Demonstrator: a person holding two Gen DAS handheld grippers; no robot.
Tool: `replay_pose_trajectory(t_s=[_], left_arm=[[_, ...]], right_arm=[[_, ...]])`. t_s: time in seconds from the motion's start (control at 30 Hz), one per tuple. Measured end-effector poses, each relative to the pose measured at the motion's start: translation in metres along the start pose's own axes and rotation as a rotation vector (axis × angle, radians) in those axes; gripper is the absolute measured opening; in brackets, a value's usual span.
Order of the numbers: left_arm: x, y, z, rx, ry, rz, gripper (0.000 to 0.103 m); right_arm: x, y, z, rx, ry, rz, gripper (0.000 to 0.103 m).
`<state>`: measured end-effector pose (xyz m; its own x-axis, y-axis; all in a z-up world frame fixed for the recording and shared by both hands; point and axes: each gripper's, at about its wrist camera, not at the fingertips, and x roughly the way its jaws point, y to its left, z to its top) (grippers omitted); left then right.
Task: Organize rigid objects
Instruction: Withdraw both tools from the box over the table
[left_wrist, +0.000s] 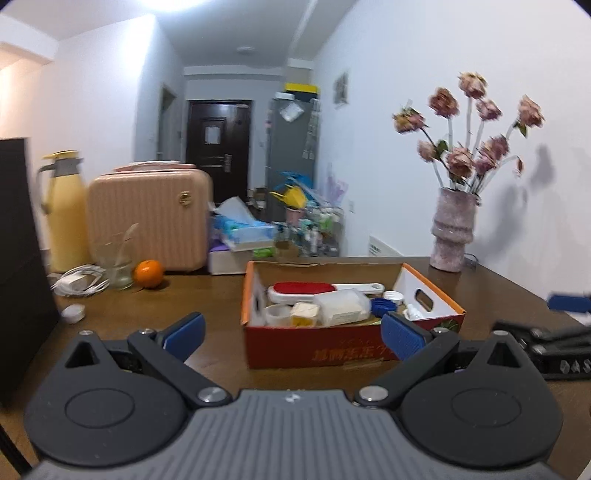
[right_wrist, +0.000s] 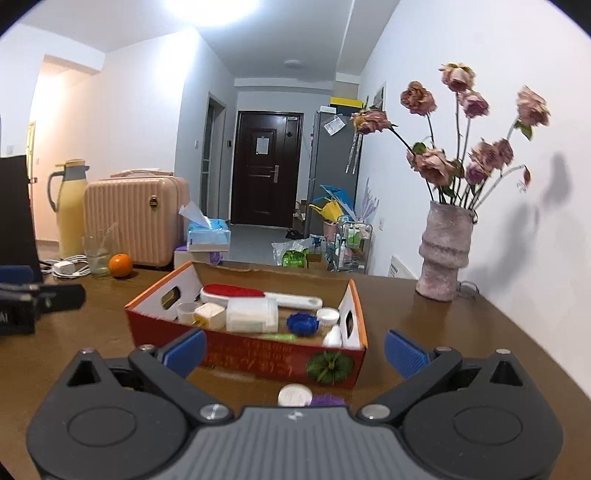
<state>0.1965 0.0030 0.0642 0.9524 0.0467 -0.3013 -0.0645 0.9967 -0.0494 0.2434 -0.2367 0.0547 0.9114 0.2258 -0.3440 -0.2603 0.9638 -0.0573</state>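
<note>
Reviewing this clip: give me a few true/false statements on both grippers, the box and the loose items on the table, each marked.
1. The left gripper is open and holds nothing. True.
2. The right gripper is shut on a cap. False: it is open and empty.
3. The red-headed brush lies inside the orange box. True.
4. The orange fruit is inside the box. False: it sits on the table beside the glass.
5. A white round lid lies on the table outside the box. True.
</note>
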Motion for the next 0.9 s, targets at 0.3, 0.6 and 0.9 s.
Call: replay_pose_trajectory(t_s=[0.3, 0.6, 0.9], left_arm=[[-0.075, -0.005, -0.062, 0.031, -0.016, 0.011, 0.103], [-0.101, -0.027, -0.107, 0.096, 0.061, -0.042, 0.103], [-0.072, -0.031, -0.114, 0.086, 0.148, -0.031, 0.103]], right_arm=[[-0.068, 0.009, -0.058, 0.039, 0.007, 0.027, 0.103], [-0.116, 0.019, -0.127, 0.087, 0.123, 0.059, 0.103], [-0.093, 0.003, -0.130, 0.133, 0.137, 0.024, 0.103]])
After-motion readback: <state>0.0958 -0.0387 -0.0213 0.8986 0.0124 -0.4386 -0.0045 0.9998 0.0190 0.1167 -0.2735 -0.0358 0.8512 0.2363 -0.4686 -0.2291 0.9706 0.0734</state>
